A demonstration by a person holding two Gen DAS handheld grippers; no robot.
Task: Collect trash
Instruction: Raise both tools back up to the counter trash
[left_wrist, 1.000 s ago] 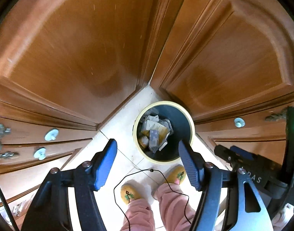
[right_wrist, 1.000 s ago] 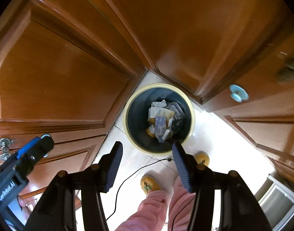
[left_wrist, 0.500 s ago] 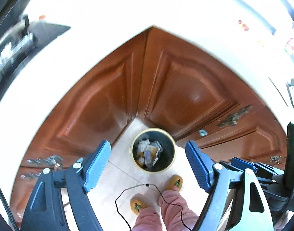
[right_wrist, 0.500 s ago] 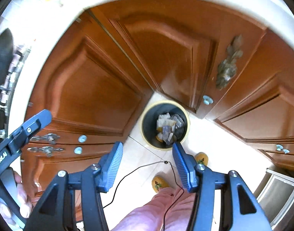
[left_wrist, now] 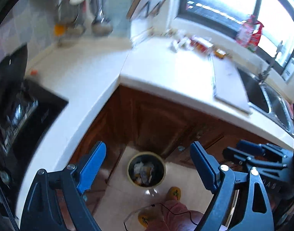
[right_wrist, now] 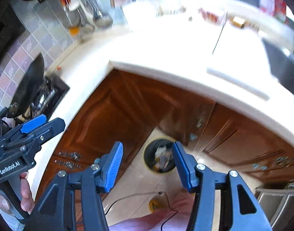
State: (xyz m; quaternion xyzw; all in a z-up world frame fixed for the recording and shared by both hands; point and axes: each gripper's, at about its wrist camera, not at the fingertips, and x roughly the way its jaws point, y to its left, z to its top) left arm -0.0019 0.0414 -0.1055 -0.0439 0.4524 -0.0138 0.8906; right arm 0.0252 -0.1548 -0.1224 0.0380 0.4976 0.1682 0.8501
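A round bin point(left_wrist: 146, 169) with a yellow rim stands on the floor in the cabinet corner, holding several crumpled wrappers; it also shows in the right wrist view point(right_wrist: 160, 157). My left gripper point(left_wrist: 148, 168) is open and empty, high above the bin. My right gripper point(right_wrist: 147, 164) is open and empty, also high above it. Small wrappers and packets point(left_wrist: 197, 45) lie blurred on the white counter point(left_wrist: 166, 71) near the window. The left gripper's body point(right_wrist: 21, 142) shows at the left of the right wrist view.
Brown cabinet doors point(right_wrist: 116, 115) meet in a corner under the counter. A black stove with a wok point(left_wrist: 16, 100) is at the left, a sink and tap point(left_wrist: 266, 94) at the right. A white board point(left_wrist: 228, 82) lies by the sink. The person's slippers point(left_wrist: 174, 192) stand by the bin.
Both grippers have risen well away from the bin, which now looks small. The counter top, stove, sink and window have come into view. Both grippers stay open.
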